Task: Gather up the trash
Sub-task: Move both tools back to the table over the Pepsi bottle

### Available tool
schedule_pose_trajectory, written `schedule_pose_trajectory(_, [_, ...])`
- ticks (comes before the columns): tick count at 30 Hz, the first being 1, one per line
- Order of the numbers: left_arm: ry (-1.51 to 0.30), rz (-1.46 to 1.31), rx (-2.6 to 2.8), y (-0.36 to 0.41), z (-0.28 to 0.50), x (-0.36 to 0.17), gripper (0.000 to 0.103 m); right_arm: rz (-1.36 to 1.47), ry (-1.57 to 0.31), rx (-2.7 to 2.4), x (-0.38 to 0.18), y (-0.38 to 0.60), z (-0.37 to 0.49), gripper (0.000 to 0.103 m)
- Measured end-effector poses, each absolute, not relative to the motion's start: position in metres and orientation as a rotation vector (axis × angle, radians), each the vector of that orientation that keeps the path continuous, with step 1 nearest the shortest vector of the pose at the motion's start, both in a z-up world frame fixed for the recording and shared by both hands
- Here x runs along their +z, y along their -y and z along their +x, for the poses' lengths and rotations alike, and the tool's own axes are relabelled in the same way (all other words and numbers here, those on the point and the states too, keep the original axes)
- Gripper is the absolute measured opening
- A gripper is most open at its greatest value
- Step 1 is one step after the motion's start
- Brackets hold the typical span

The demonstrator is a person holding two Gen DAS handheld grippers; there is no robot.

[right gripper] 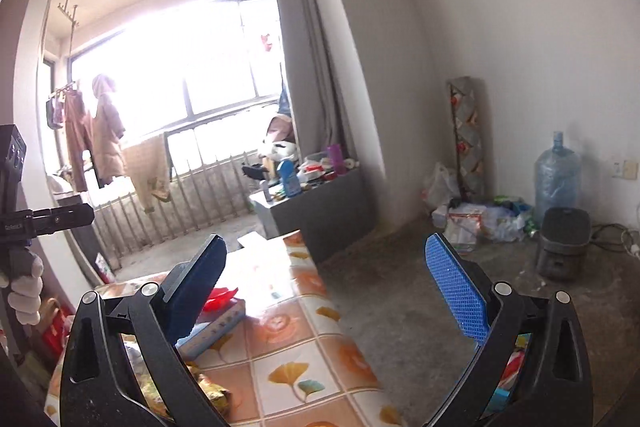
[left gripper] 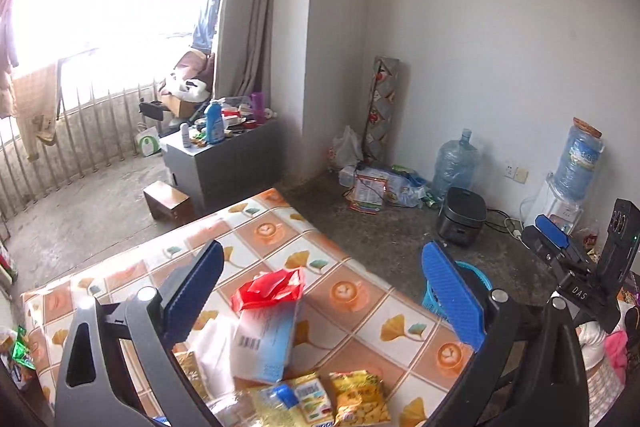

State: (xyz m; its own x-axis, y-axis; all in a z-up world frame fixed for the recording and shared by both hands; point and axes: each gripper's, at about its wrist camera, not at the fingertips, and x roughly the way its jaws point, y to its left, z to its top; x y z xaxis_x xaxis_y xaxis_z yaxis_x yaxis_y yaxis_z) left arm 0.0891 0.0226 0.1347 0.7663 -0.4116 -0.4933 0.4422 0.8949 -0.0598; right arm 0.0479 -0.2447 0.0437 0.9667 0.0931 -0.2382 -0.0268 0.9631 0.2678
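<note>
Both wide claws (left gripper: pixel 324 291) (right gripper: pixel 326 287) above table edge (left gripper: pixel 328 239), bare floor (left gripper: pixel 380 223) beyond

A: What carries the things?

B: A table (left gripper: pixel 352 279) under an oilcloth of orange tiles, ginkgo leaves and coffee cups.

A: What lies on it?

B: Toward its near edge, a red plastic wrapper (left gripper: pixel 268 289) on top of a white and pale blue box (left gripper: pixel 266 341), with white tissue (left gripper: pixel 216 351) touching the box's left side. Right at the near edge lie a yellow snack packet (left gripper: pixel 360 399) and a small yellow carton (left gripper: pixel 314 401), side by side.

A: And the far end?

B: Bare cloth up to the far corner.
</note>
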Motion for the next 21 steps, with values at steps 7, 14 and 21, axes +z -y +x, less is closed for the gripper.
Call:
schedule_pose_trajectory(7, [-0.607, -0.026, -0.387, -0.091, 0.061, 0.097, 0.097, 0.321, -0.466, 0.299, 0.017, 0.198, 0.078, 0.094])
schedule_pose_trajectory(14, [-0.664, -0.102, -0.339, -0.134, 0.059, 0.067, 0.086, 0.379, -0.608, 0.416, 0.013, 0.154, 0.072, 0.082])
schedule_pose_trajectory(21, [-0.699, -0.176, -0.222, -0.187, 0.067, 0.053, 0.063, 0.468, -0.731, 0.64, 0.012, 0.092, 0.077, 0.075])
